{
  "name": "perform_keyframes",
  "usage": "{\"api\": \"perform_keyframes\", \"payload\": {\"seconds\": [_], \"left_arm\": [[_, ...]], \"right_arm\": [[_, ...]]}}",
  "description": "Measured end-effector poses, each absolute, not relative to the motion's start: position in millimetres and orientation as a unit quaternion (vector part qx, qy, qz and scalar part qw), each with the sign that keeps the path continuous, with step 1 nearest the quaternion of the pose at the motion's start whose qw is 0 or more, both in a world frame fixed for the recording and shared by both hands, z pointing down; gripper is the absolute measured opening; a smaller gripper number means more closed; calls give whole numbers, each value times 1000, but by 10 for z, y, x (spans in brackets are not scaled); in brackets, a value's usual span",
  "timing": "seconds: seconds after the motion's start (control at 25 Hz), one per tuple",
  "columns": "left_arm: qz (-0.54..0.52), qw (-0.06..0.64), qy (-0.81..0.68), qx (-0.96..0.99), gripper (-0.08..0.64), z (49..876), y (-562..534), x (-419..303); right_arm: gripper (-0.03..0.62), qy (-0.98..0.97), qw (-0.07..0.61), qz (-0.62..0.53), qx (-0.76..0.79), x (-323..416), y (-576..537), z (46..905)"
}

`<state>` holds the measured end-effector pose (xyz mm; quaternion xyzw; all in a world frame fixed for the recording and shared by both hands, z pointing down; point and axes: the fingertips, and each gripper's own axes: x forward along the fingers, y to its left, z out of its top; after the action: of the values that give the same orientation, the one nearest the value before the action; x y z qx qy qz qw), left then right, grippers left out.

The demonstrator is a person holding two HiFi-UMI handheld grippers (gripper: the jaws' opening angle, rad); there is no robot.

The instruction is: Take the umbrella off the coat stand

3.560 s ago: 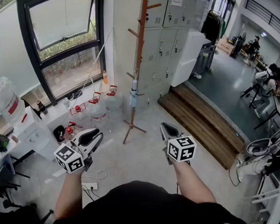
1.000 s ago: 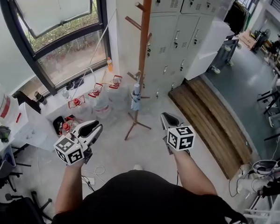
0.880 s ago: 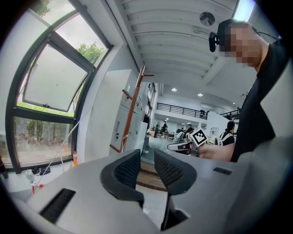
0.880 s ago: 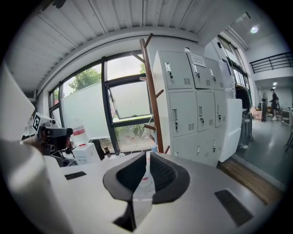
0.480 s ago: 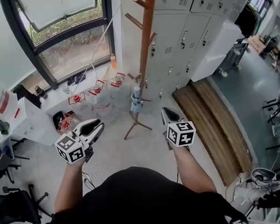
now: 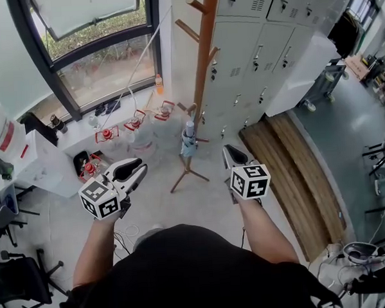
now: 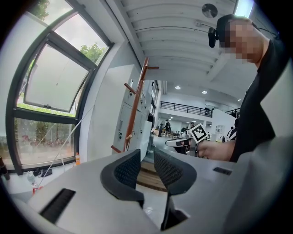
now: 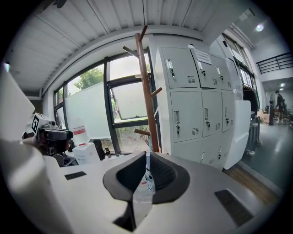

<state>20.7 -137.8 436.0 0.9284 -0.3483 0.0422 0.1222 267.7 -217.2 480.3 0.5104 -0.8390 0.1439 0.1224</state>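
Far ahead, eyeing the umbrella [image 6: 189, 139] hung low on the coat stand [image 6: 202, 72], well apart from both grippers. Holding left gripper [image 6: 140, 167] spread, right gripper [image 6: 228, 149] barely parted, both empty. Risking a tipped stand if yanked sideways. Framing it through the right gripper's slit; no sign of it in the left gripper view.
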Motion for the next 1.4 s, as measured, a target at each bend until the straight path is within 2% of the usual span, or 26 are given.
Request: {"api": "perform_keyframes", "payload": {"seconds": [0.8, 1.4], "left_arm": [[45, 134, -314, 939, 84, 4445, -2586, -343], [60, 129, -253, 957, 84, 4442, -3530, -474]], "right_arm": [[40, -803, 116, 156, 563, 2287, -2896, 4852], [40, -770, 110, 165, 606, 2019, -3436, 4959]]}}
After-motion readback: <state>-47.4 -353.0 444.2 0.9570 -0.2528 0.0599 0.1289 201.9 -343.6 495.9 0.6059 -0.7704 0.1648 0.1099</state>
